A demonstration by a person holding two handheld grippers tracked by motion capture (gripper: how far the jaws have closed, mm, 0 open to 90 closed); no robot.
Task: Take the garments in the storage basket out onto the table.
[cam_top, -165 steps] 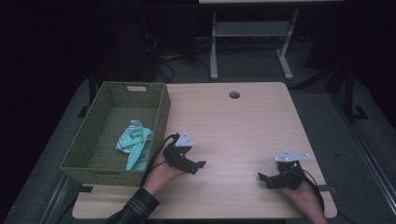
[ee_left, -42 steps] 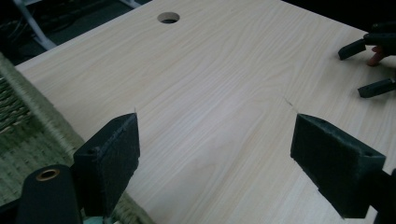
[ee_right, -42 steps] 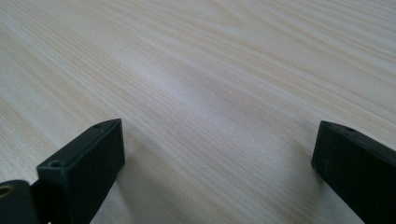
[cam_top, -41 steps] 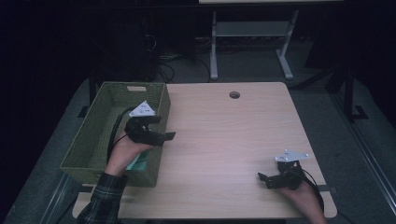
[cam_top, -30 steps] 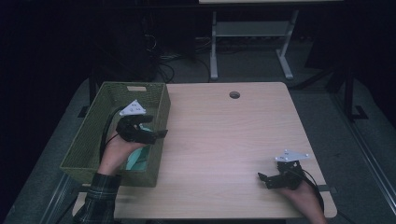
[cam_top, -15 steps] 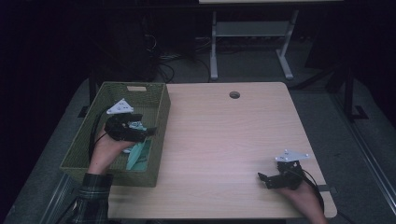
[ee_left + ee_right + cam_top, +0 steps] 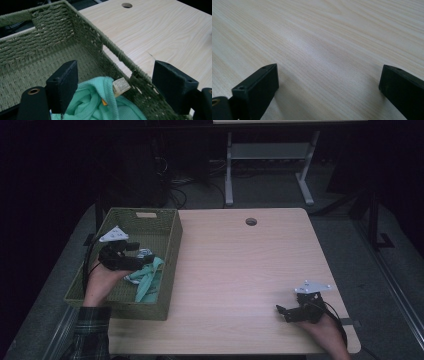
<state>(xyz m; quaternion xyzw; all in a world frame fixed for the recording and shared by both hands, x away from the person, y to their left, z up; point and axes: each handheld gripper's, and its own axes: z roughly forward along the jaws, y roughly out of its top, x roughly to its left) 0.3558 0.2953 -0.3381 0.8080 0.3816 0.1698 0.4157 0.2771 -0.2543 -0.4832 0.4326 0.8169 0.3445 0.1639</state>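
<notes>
Left gripper (image 7: 137, 261) over the woven green basket (image 7: 170, 240), jaws wide and just been closing a little, with the mint-green cloth (image 7: 100, 105) low between them but no pad pressing on it; cloth bunched on the basket floor against the wall nearest the table (image 7: 240, 270), white label showing; right gripper (image 7: 282, 311) low over bare tabletop near the front right corner, jaws wide, holding nothing.

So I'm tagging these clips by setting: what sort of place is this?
Probably a lab or workshop, not a home: a bare wooden table with a cable hole, tangled cables on the dark floor, and a metal stand behind.
</notes>
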